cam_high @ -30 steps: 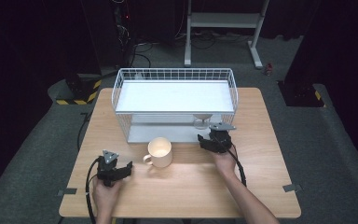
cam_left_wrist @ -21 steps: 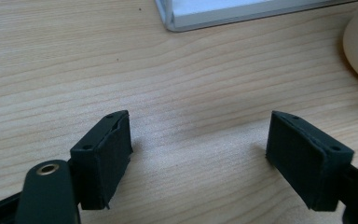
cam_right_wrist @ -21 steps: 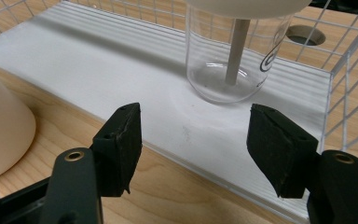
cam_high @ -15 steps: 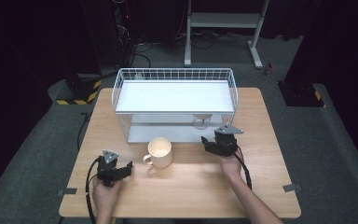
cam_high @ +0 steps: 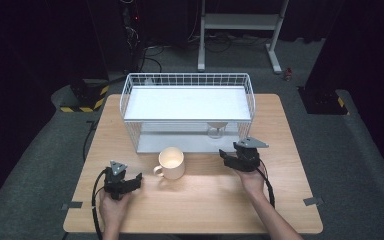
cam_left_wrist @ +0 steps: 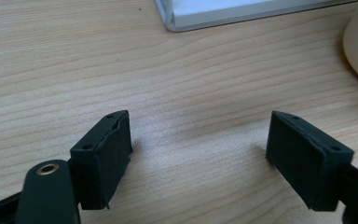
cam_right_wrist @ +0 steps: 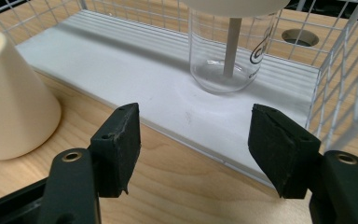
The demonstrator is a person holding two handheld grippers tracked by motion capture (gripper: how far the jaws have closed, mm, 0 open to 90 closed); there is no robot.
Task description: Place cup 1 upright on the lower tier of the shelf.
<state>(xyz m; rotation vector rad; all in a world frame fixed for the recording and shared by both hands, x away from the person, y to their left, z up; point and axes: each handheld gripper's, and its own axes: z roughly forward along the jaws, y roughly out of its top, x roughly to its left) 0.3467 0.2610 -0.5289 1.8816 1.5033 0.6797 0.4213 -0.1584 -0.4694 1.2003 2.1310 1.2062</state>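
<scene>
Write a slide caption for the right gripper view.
Open right gripper faces a clear glass on the rack's white tray.

The right gripper (cam_high: 228, 155) now sits a little farther right, away from the cream ceramic mug (cam_high: 171, 163). Its jaws have just been opening, with nothing between them. The clear glass (cam_right_wrist: 230, 51) stands just past its fingertips.

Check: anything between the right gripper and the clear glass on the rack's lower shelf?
Nothing: right gripper view shows bare white shelf between right gripper and clear glass.
</scene>
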